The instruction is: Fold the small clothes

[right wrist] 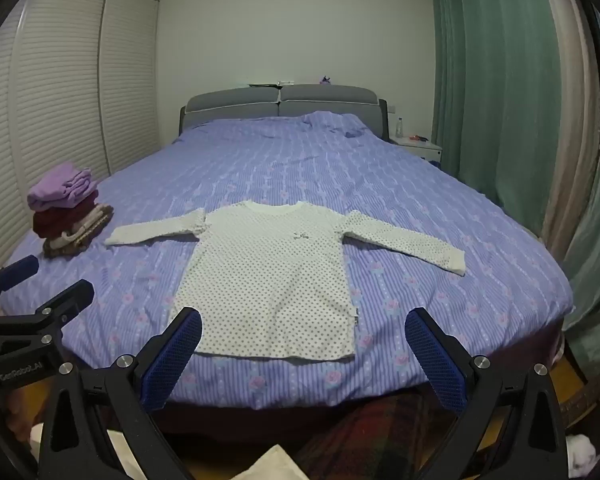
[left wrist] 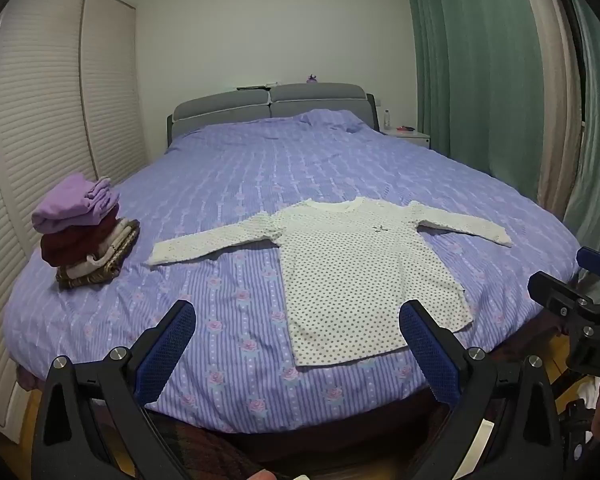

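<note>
Shirt (left wrist: 364, 276) flat on bed (left wrist: 236, 184) (unfolded)

Both fisheye views look from beyond the foot of the bed (left wrist: 260, 184), tilted slightly downward toward the headboard (right wrist: 284, 100). The left wrist view sits further left, the right wrist view beside it, seemingly close. Both share the spread shirt (left wrist: 364, 272), folded pile (right wrist: 68, 212), wardrobe (left wrist: 40, 120) and curtains (right wrist: 496, 80).

White shirt (left wrist: 364, 268) with dark polka dots; lilac striped bedspread (left wrist: 228, 176) with pink roses; folded pile (left wrist: 82, 228) lavender, maroon, cream, brown; green curtains (left wrist: 480, 72); grey headboard (left wrist: 268, 104).
</note>
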`<state>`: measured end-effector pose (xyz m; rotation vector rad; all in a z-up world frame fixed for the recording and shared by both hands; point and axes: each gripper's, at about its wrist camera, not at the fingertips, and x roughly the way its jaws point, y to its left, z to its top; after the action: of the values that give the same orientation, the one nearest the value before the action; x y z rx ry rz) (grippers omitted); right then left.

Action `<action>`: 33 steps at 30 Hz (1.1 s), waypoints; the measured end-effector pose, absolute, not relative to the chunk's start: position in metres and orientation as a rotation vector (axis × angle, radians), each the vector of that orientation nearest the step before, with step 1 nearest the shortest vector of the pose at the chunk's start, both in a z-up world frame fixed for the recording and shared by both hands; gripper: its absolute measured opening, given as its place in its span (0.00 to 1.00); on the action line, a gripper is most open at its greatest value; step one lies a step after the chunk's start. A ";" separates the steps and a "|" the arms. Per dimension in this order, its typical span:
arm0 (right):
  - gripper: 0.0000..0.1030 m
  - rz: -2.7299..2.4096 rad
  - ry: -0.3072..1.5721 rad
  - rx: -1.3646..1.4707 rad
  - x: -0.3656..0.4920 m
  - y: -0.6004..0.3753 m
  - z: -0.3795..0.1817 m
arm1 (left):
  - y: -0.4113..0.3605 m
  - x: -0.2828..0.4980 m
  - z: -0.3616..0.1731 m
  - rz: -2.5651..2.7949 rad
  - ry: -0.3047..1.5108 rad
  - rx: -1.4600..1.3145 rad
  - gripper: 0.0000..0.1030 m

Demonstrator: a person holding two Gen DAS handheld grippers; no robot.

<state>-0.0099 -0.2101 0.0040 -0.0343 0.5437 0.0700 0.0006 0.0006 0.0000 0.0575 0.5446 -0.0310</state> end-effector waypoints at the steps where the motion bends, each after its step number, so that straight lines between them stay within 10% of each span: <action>1: 0.99 0.071 0.545 -0.033 -0.010 -0.210 0.004 | 0.001 0.001 0.000 -0.035 0.544 0.058 1.00; 33: 0.99 0.079 0.537 -0.034 -0.010 -0.213 0.003 | 0.002 -0.005 0.004 -0.041 0.498 0.044 1.00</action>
<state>-0.0098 -0.2128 0.0025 -0.0340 0.5368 0.0794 -0.0051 0.0018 0.0039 0.0444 0.4982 -0.0414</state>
